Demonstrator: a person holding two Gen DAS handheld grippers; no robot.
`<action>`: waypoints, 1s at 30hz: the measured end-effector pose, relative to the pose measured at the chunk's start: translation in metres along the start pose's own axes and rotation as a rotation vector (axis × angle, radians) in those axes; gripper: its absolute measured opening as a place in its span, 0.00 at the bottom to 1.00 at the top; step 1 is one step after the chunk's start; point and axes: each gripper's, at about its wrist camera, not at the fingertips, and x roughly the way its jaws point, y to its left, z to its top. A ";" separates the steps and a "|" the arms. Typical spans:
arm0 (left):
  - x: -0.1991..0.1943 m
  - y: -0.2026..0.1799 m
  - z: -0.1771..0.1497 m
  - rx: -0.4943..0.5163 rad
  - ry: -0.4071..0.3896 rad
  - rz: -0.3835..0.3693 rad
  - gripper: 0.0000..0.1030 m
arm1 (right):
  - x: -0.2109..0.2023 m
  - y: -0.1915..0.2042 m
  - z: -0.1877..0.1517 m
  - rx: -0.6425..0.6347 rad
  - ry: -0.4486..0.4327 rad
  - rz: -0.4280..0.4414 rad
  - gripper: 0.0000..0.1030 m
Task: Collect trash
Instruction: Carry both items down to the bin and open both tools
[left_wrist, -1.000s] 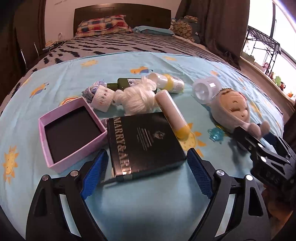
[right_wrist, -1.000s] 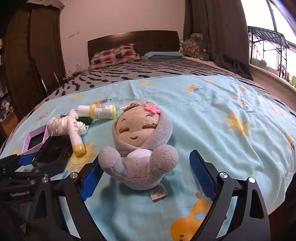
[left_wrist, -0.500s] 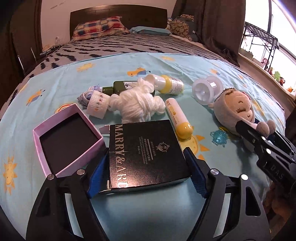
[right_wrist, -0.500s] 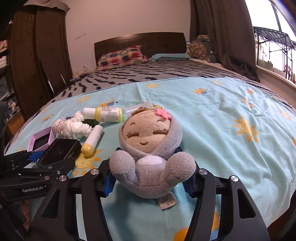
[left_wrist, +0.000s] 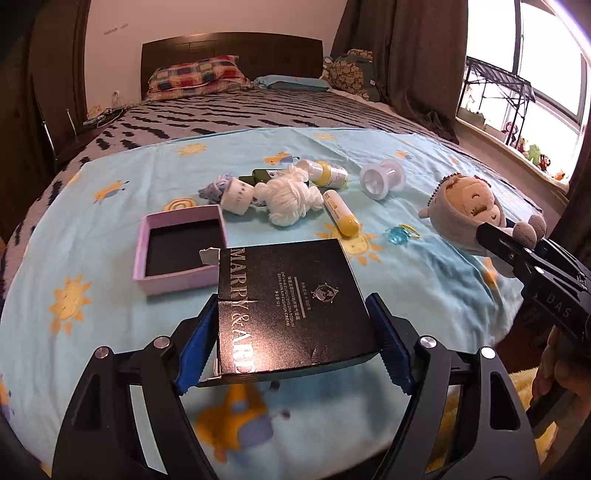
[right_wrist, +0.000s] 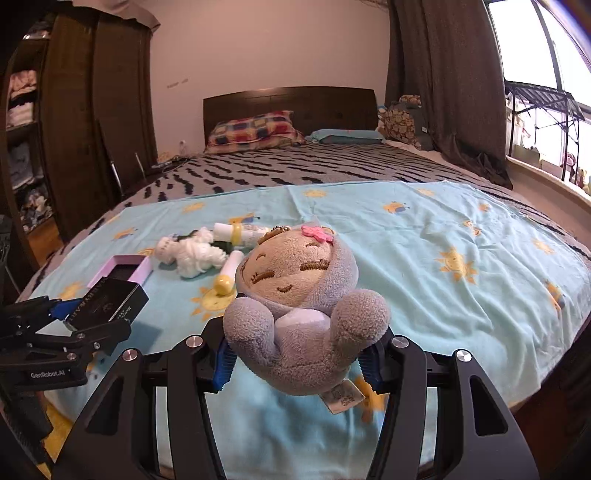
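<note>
My left gripper (left_wrist: 291, 345) is shut on a black box (left_wrist: 286, 302) with "MARRY&ARD" lettering and holds it above the light blue blanket (left_wrist: 110, 221). The box also shows in the right wrist view (right_wrist: 107, 301). My right gripper (right_wrist: 297, 356) is shut on a grey plush doll (right_wrist: 303, 295) with a pink flower and lifts it off the bed. The doll also shows in the left wrist view (left_wrist: 469, 214). An open pink box (left_wrist: 181, 251), white yarn (left_wrist: 290, 199), a yellow-capped tube (left_wrist: 340, 212) and small bottles (left_wrist: 328, 171) lie on the blanket.
A white spool (left_wrist: 382, 176) and a blue pacifier (left_wrist: 399, 233) lie on the blanket's right side. Pillows (right_wrist: 255, 131) and a dark headboard (right_wrist: 291, 101) are at the far end. A wardrobe (right_wrist: 85, 129) stands left, curtains and a window right.
Both grippers closed and rose: the left took hold of the black box and lifted it, the right clamped the plush doll and lifted it off the blanket.
</note>
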 end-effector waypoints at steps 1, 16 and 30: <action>-0.007 0.001 -0.004 0.000 -0.005 -0.005 0.72 | -0.009 0.002 -0.002 -0.001 -0.005 0.004 0.53; -0.091 -0.008 -0.081 0.026 -0.034 -0.059 0.72 | -0.081 0.032 -0.069 -0.018 0.070 0.144 0.53; -0.049 -0.017 -0.172 0.022 0.226 -0.115 0.72 | -0.069 0.039 -0.173 0.058 0.360 0.186 0.53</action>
